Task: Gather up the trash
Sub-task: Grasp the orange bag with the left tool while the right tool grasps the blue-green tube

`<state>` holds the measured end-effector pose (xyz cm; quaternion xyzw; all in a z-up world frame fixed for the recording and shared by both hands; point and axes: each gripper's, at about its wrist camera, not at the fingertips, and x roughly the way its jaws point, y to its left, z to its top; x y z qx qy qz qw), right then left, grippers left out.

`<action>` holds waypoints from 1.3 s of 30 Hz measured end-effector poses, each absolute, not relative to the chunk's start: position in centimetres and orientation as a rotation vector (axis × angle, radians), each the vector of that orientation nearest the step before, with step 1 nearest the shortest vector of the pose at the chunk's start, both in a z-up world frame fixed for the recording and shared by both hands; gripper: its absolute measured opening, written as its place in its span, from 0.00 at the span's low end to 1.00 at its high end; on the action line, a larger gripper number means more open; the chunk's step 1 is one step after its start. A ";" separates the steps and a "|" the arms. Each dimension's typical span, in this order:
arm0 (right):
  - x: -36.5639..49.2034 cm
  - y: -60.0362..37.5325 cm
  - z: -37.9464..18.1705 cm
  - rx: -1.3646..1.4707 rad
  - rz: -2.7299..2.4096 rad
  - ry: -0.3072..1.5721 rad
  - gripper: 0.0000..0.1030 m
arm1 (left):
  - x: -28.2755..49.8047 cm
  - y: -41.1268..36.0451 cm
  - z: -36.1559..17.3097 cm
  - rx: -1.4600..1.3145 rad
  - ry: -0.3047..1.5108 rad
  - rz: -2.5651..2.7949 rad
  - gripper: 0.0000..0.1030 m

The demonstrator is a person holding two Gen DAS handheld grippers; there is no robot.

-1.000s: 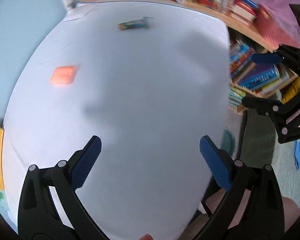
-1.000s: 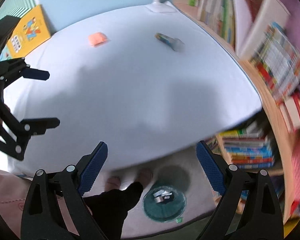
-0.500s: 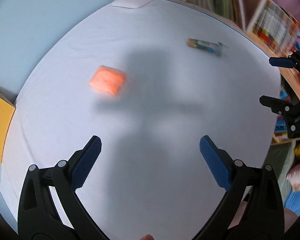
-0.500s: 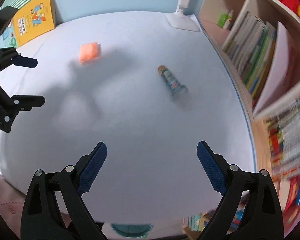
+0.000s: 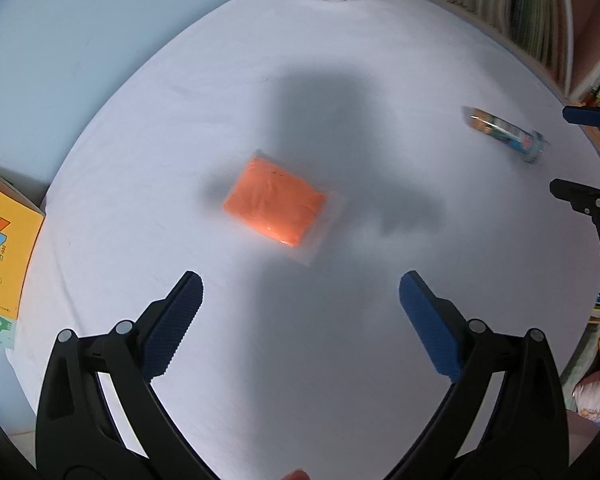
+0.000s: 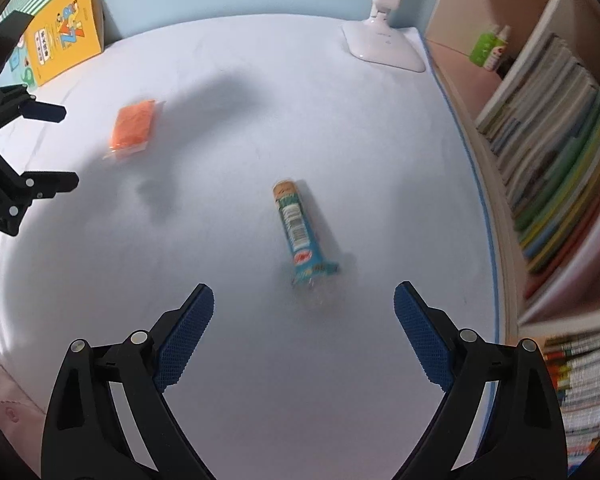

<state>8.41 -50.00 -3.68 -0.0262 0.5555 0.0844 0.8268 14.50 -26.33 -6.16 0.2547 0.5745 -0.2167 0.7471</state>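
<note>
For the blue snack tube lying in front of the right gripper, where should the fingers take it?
Grip the snack tube across its firm printed middle, coming from above, fingers either side. It lies flat, lengthwise toward the open right gripper, and its near end looks crumpled.

**Two pieces of trash on the white table**

You have an orange packet [image 5: 274, 208] in clear wrap lying flat on the white table [image 5: 300, 380]. Well apart from it, toward the table's bookshelf side, a blue-and-orange tube wrapper [image 6: 300, 232] lies on its side, barcode up.
</note>
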 end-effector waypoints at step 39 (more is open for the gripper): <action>13.1 -50.8 -6.3 0.036 0.238 1.198 0.21 | 15.6 -24.5 -9.8 0.469 1.323 -0.561 0.62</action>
